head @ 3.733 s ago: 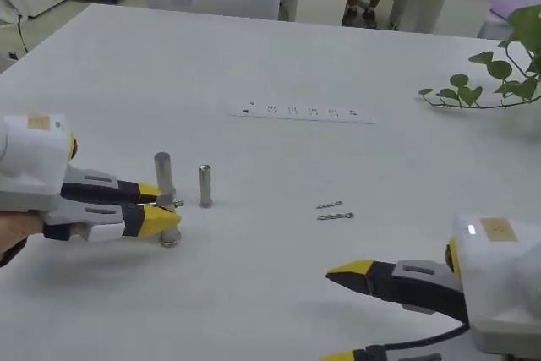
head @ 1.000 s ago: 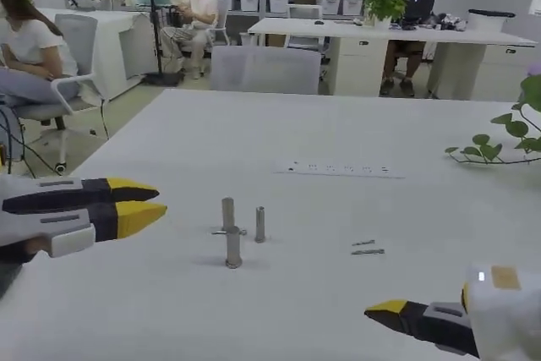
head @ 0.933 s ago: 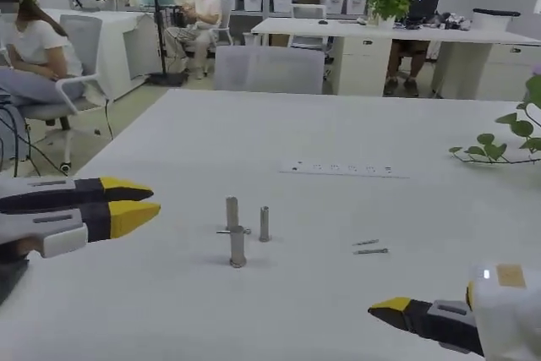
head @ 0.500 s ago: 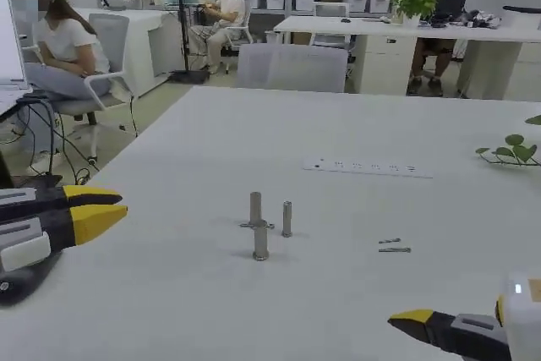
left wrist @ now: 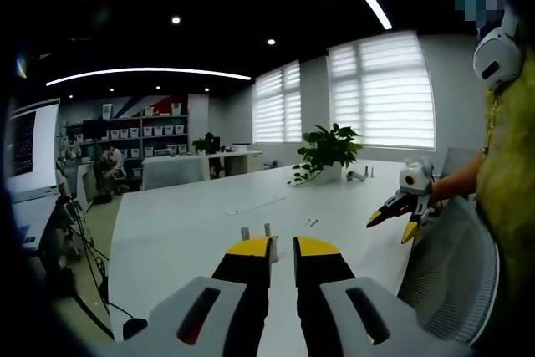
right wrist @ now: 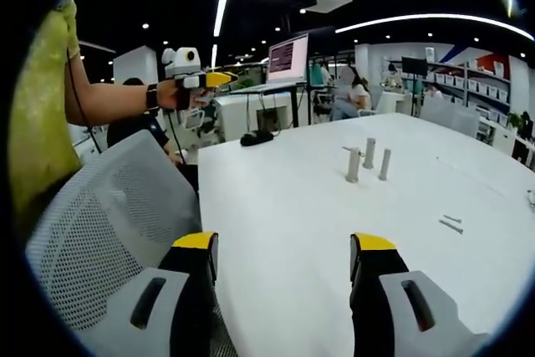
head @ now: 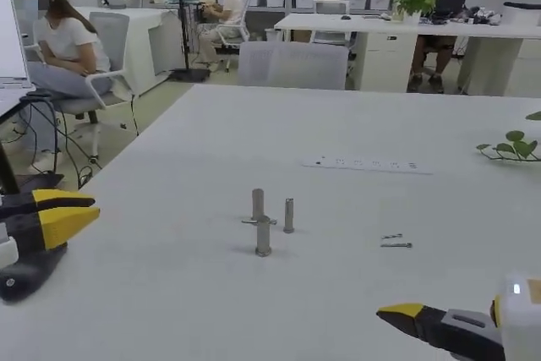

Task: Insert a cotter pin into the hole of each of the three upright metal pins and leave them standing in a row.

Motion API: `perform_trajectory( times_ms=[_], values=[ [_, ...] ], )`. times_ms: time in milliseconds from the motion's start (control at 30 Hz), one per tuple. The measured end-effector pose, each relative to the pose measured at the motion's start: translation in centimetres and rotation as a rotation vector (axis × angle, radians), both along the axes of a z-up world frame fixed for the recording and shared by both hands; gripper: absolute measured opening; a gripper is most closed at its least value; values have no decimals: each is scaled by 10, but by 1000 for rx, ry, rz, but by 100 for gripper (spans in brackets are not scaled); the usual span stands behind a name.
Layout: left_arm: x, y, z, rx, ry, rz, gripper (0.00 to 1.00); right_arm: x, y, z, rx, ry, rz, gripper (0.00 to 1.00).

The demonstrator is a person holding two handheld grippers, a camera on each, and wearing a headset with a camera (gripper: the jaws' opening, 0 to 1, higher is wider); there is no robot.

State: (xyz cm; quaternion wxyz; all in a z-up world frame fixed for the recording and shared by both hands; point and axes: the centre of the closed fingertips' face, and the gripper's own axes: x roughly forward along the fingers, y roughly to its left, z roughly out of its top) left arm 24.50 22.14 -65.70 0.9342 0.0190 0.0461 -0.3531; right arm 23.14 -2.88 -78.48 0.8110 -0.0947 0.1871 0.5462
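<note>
Open-plan office desks lay behind a white workbench [head: 169,150], where the left gripper [head: 84,206] hung at nine o'clock, jaws nearly together and empty. Three upright metal pins [head: 264,237] stood clustered at centre, one cotter pin [head: 249,221] apparently through one of them. Two loose cotter pins [head: 394,241] lay near, at their three o'clock. The right gripper [head: 404,319] hovered at five o'clock, jaws wide, holding nothing. The next pick likely called for a light pinch on a loose pin's looped head, legs level with the hole. Count: three metal pins, three cotters, two grippers.
</note>
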Motion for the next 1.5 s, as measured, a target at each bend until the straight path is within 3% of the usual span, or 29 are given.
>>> perform_trajectory(
  times_ms=[233, 600, 833, 967, 1200, 1400, 1433, 1500],
  values=[
    [7, -5, 3, 10, -3, -21, 8, 17, -12, 14, 10, -39, -54, 65],
    [14, -17, 6, 16, -8, -92, 7, 30, -31, 23, -12, -66, -152, 65],
    [20, -18, 3, 4, -7, -154, 7, 60, -27, 48, 7, -123, -256, 65],
    [24, -21, 2, 1, -8, -193, 8, 68, -25, 52, -1, -151, -292, 65],
    [28, -26, -7, 15, 18, -241, 9, 85, -35, 56, 54, -131, -418, 68],
    [33, -29, -13, 24, 35, -253, 9, 113, -17, 74, 71, -191, -419, 68],
    [34, -29, -14, 25, 39, -254, 9, 121, -16, 75, 92, -190, -432, 68],
    [35, -29, -16, 33, 44, -250, 9, 127, -17, 68, 81, -197, -440, 68]
  ],
)
